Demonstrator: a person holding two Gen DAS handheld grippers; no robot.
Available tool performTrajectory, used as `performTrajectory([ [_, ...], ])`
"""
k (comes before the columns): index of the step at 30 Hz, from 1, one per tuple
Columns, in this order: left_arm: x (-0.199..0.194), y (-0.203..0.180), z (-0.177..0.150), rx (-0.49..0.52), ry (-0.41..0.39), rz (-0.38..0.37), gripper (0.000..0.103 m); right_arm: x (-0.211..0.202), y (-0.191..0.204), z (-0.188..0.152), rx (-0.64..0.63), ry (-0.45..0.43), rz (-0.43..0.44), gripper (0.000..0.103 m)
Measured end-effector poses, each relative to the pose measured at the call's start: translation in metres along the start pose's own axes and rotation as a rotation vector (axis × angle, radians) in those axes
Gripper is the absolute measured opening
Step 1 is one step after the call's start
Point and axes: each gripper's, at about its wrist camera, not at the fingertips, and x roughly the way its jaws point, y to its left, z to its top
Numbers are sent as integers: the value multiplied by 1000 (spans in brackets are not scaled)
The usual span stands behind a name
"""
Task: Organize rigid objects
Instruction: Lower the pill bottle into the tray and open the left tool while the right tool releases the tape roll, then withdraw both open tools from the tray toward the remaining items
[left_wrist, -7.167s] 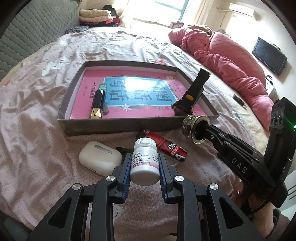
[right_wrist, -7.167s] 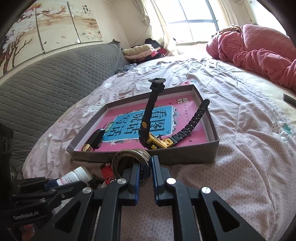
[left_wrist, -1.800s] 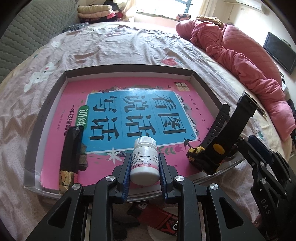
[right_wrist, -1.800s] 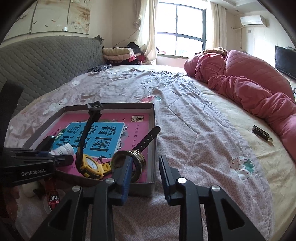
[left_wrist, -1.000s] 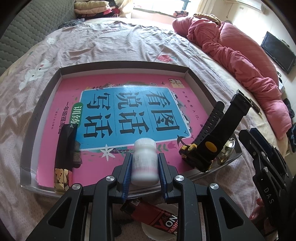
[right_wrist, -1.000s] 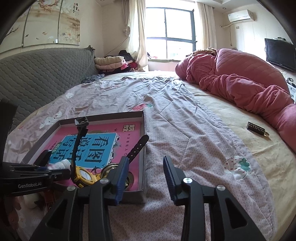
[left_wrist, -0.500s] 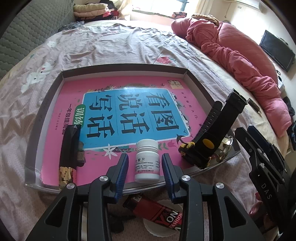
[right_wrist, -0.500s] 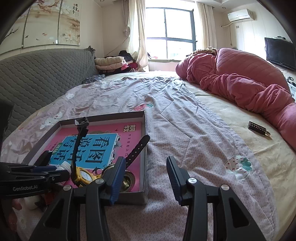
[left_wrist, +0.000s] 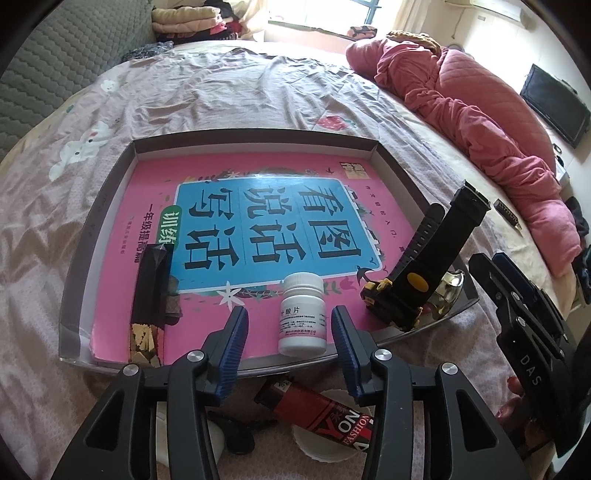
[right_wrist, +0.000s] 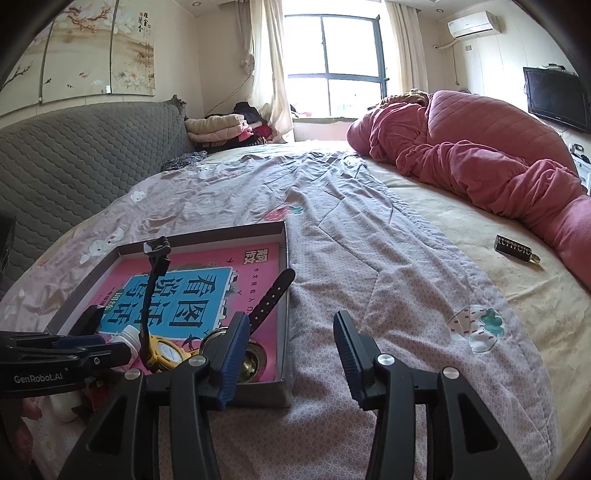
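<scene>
White and upright, the pill bottle stands on the pink book inside the grey tray, near its front edge. Left gripper straddles the bottle, its jaws opening and its blue pads clear of the bottle on both sides. Beside the bottle sit a yellow-and-black watch and a brass ring. Right gripper hangs over the quilt just beside the tray, half spread and holding nothing.

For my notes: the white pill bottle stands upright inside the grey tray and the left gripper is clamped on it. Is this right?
Not quite. The left wrist view shows the left gripper opening, its pads clear of the white pill bottle. The bottle does stand upright inside the grey tray.
</scene>
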Motion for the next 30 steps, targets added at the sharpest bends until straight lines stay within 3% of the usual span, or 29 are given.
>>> performTrajectory([
  [6, -5, 5, -1, 2, -9, 13, 56, 1, 2, -1, -5, -1, 6, 50],
  [30, -46, 39, -6, -68, -85, 33, 57, -5, 14, -1, -48, -25, 19, 52],
])
